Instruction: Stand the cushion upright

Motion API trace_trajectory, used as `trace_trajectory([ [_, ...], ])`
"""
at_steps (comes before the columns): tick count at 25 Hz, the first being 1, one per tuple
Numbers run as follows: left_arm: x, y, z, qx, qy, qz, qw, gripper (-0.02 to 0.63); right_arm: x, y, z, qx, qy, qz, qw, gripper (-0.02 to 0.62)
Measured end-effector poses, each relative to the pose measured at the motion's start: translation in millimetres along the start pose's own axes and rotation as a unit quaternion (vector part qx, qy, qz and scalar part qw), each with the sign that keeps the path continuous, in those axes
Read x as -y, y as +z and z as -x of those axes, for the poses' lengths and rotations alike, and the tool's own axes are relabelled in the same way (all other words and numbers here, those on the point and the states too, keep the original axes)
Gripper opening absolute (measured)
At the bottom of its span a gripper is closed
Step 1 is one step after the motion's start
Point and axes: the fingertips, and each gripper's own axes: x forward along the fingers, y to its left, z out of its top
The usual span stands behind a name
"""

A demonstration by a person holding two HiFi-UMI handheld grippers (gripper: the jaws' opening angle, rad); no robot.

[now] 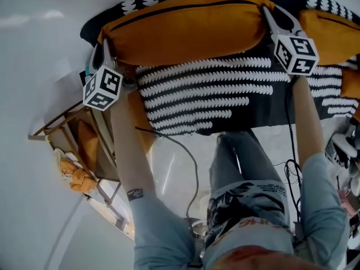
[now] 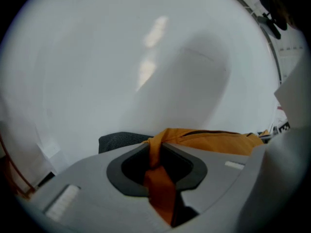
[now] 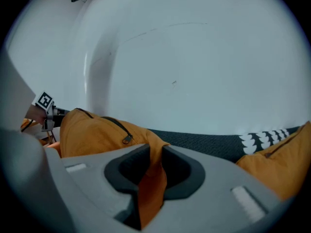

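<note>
The left gripper [image 2: 156, 154] and right gripper [image 3: 151, 164] each nip a corner fold of the cushion [image 1: 185, 30] between narrow jaws. It is plump and mustard-orange (a dark zip runs along its seam) and stretches lengthwise across the far edge of the black, white-scalloped throw [image 1: 197, 94].

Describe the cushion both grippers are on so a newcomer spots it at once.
Find the black cover with white scalloped rows against the white wall. Along its far edge lies the long mustard-orange cushion with a dark zip. Unlike the orange cushion at right, its two ends are pinched by the left gripper and right gripper.
</note>
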Motion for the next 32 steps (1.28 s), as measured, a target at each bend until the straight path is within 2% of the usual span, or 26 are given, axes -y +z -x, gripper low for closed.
trace_trajectory([
  [3,18.3,20.2,23.5,0.021,0.007,-0.045,0.9987,0.103,13.7,13.4,24.7,0.030,-0.005,-0.027,0.999,0.104],
  [4,22.4,23.7,32.3,0.026,0.012,-0.048,0.9984,0.118,18.9,16.5,35.0,0.042,-0.011,-0.043,0.998,0.151],
  [6,23.7,26.2,50.6,0.035,0.029,-0.041,0.9981,0.166,23.7,19.4,53.2,0.058,-0.018,-0.076,0.995,0.198],
  [8,26.0,28.0,68.9,0.047,0.039,-0.033,0.9976,0.163,18.2,22.2,68.7,0.066,-0.017,-0.087,0.994,0.198],
  [11,46.1,33.6,97.9,0.070,0.026,-0.021,0.9970,0.130,-3.1,35.9,97.5,0.085,0.000,-0.078,0.993,0.196],
  [14,81.2,43.4,137.6,0.093,-0.008,-0.007,0.9956,0.043,-34.3,53.9,138.7,0.106,0.019,-0.072,0.992,0.157],
  [18,119.7,68.3,206.9,0.136,-0.047,0.010,0.9896,0.012,-83.6,78.2,201.4,0.142,0.040,-0.082,0.986,0.109],
  [23,155.9,92.0,317.9,0.177,-0.062,0.027,0.9818,0.011,-132.8,99.2,294.5,0.179,0.056,-0.101,0.977,0.011],
  [27,178.0,111.3,401.5,0.201,-0.069,0.037,0.9764,0.011,-170.3,118.7,364.3,0.202,0.088,-0.120,0.968,0.005],
  [32,205.3,123.0,490.9,0.221,-0.086,0.009,0.9715,0.009,-213.1,136.5,445.1,0.217,0.112,-0.116,0.963,0.003],
])
